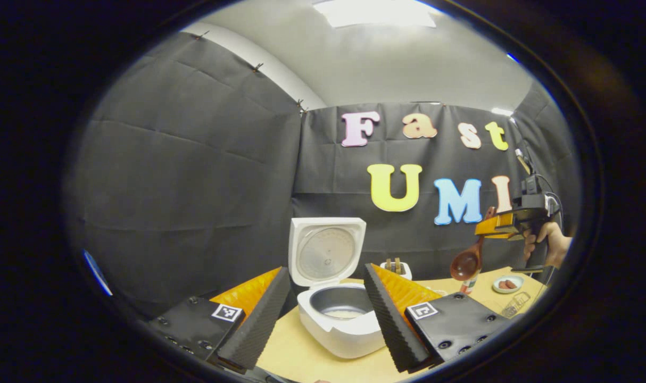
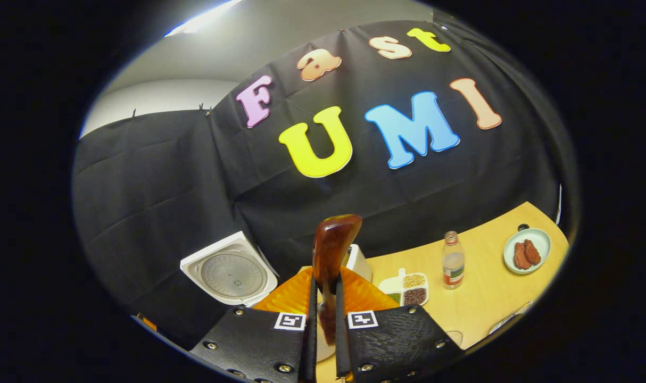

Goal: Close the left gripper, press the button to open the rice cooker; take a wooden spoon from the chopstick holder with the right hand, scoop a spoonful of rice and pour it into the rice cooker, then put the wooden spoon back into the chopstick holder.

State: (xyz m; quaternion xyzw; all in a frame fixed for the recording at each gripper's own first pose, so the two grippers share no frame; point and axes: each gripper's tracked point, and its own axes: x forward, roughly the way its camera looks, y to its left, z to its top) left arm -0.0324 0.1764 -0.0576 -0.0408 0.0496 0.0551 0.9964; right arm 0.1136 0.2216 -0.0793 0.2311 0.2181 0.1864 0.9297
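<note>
Item: wooden spoon (image 2: 331,266), clenched in my right hand-held gripper (image 2: 325,324) (left hand-held gripper (image 1: 325,314) released); risk: tilting spills rice short of rice cooker (image 1: 341,319).

No legible text or labels.

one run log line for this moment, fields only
rice cooker: lid open | right hand-held gripper: shut on wooden spoon, raised above table | left hand-held gripper: open, empty, facing cooker | chopstick holder: behind cooker
</note>
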